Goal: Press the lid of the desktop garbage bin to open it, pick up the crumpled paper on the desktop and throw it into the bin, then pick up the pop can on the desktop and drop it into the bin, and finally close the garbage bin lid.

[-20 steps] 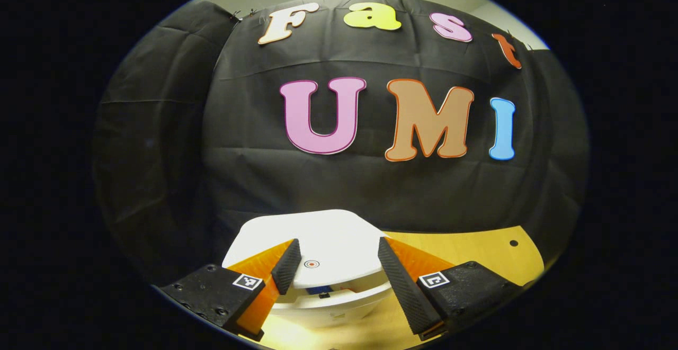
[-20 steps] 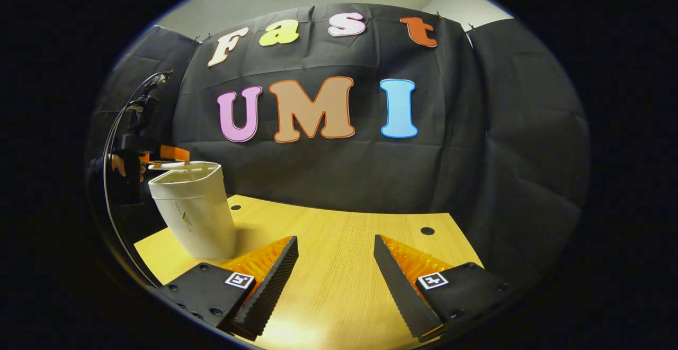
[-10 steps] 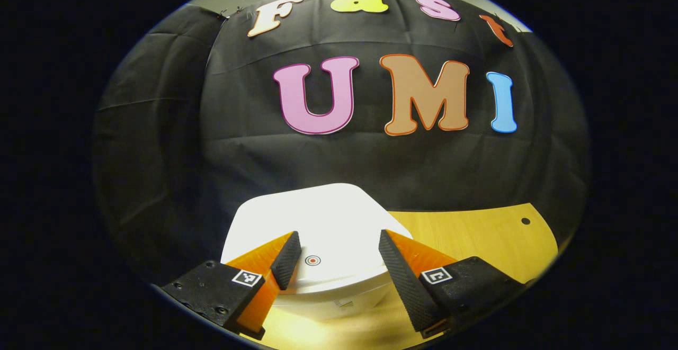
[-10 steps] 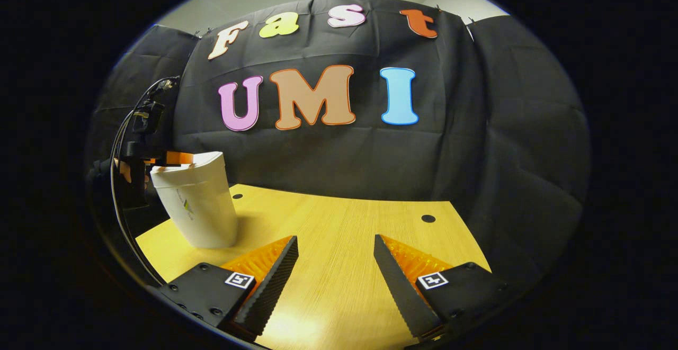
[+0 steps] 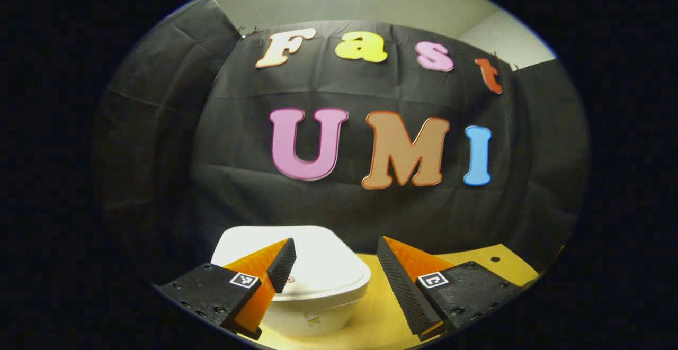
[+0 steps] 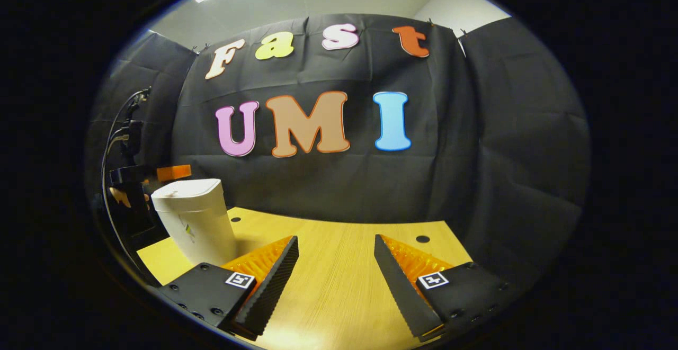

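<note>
Dim booth (ceiling light overhead), fisheye-warped

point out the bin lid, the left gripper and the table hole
bin lid (image 5: 323, 265), left gripper view, its flat top
left gripper (image 5: 335, 262), left gripper view, midway between its fingertips
table hole (image 6: 422, 239), right gripper view, its dark middle

The bin (image 6: 195, 222) stands upright on the tabletop (image 6: 339, 265) near its left edge in the right gripper view, with its lid (image 6: 186, 187) lying flat on top. The left gripper (image 6: 159, 174) and the hand (image 6: 123, 196) holding it are just behind and above the bin at that left edge. In the left gripper view, the bin (image 5: 304, 307) sits below and before the left gripper (image 5: 335, 257), toward its left finger, and the right gripper (image 6: 336, 257) hangs over the near middle of the tabletop, well apart from the bin.
</note>
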The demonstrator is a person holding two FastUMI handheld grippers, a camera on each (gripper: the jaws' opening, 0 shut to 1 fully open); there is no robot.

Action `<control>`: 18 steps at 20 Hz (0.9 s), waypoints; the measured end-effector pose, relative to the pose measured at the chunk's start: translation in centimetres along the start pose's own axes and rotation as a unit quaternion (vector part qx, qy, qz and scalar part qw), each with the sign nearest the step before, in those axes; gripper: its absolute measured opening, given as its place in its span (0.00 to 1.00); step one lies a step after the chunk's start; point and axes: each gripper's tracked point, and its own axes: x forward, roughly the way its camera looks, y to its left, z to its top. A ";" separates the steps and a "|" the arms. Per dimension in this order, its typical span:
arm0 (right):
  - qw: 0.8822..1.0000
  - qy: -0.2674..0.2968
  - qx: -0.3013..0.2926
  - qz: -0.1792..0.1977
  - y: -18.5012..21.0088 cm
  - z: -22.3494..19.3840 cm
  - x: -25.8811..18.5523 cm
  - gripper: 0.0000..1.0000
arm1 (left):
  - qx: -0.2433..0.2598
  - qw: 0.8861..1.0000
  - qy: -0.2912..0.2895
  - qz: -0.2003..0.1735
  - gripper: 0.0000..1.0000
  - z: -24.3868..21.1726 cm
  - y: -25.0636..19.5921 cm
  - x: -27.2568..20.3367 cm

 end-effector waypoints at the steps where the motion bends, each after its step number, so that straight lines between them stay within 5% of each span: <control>1: 1.000 -0.012 -0.001 -0.003 0.0 0.8 -0.2 0.96 | 0.006 1.000 -0.020 -0.015 0.92 1.2 -1.2 -0.7; 11: 0.997 -0.074 0.001 -0.014 0.4 4.1 -2.8 0.96 | 0.004 0.990 -0.049 -0.135 0.92 1.3 -12.8 -6.5; 18: 0.996 -0.085 0.008 -0.016 0.1 4.6 -3.7 0.96 | 0.007 0.986 -0.056 -0.158 0.91 1.8 -14.8 -7.5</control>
